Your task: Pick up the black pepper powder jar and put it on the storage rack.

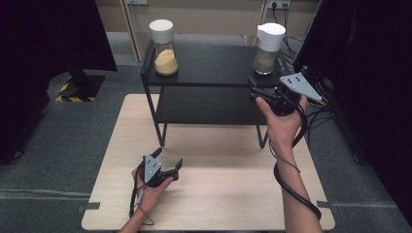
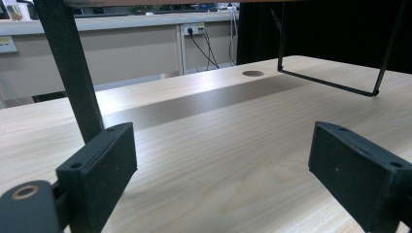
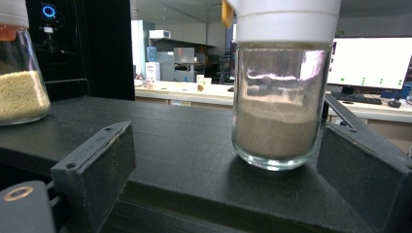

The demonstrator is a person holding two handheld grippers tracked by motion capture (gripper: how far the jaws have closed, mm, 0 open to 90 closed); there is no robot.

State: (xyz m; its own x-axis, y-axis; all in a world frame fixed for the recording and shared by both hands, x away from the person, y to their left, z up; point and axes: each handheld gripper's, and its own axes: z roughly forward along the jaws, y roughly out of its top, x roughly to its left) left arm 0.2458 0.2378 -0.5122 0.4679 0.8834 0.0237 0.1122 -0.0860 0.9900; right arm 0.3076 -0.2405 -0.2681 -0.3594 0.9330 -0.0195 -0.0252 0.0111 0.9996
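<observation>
Two white-lidded glass jars stand on top of a black shelf. The jar with brown powder is at the shelf's right end; the jar with yellow grains is at the left. My right gripper hovers just in front of the brown-powder jar, jaws open and apart from it. The yellow-grain jar appears at the far left of the right gripper view. My left gripper rests low over the wooden table, open, nothing between its jaws.
The shelf's black leg rises close ahead of the left gripper, and a thin wire foot crosses the table farther back. A lower shelf board sits under the top. Dark curtains flank both sides.
</observation>
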